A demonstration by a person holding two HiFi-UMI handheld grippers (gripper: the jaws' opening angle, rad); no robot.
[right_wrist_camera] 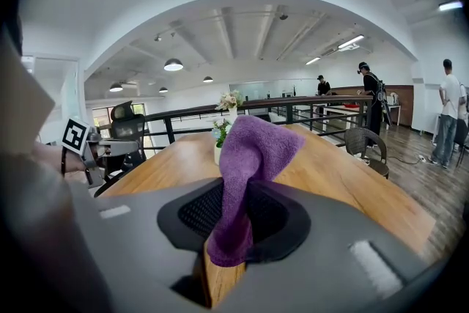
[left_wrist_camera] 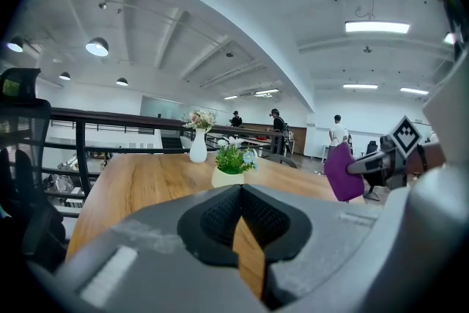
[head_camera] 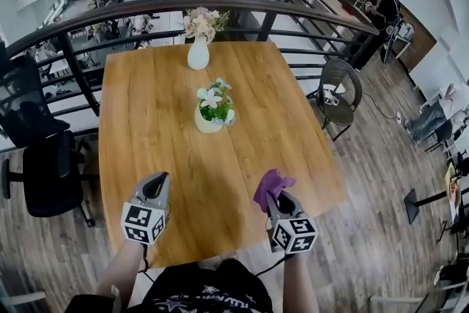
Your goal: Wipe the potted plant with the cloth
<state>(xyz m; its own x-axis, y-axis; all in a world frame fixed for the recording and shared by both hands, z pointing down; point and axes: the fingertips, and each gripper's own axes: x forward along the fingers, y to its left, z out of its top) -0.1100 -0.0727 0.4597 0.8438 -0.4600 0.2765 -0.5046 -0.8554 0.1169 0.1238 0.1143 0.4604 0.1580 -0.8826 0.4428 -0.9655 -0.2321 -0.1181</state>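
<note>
1. Nearest the lens, the person's dark shirt [head_camera: 198, 291] is seen at the bottom edge, with both forearms held out over the near table edge.
2. The left gripper [head_camera: 156, 184] [left_wrist_camera: 242, 222] is pressed fully together with nothing in it; only table wood is seen past the pads.
3. The right gripper [head_camera: 272, 199] [right_wrist_camera: 229, 234] is clamped on the purple cloth [head_camera: 272, 184] [right_wrist_camera: 253, 149], which stands up out of the jaws and flops over at the top.
4. The room is an open mezzanine: white ceiling with strip and pendant lights, and a lower level seen through the railing [head_camera: 146, 8].
5. The floor [head_camera: 381, 179] is laid in grey-brown planks.
6. The square wooden table [head_camera: 161, 130] is set against the railing.
7. A black office chair [head_camera: 44, 172] is placed left of the table and a wicker chair [head_camera: 338, 88] [right_wrist_camera: 366, 143] right of it.
8. People [head_camera: 385, 11] are seen standing well beyond the railing, at upper right.
9. A white vase of flowers [head_camera: 198, 53] [left_wrist_camera: 198, 146] is set at the far table edge.
10. The potted plant [head_camera: 213, 108] [left_wrist_camera: 231, 163] [right_wrist_camera: 220, 135] is located mid-table, upright, well apart from both grippers and untouched by the cloth.
</note>
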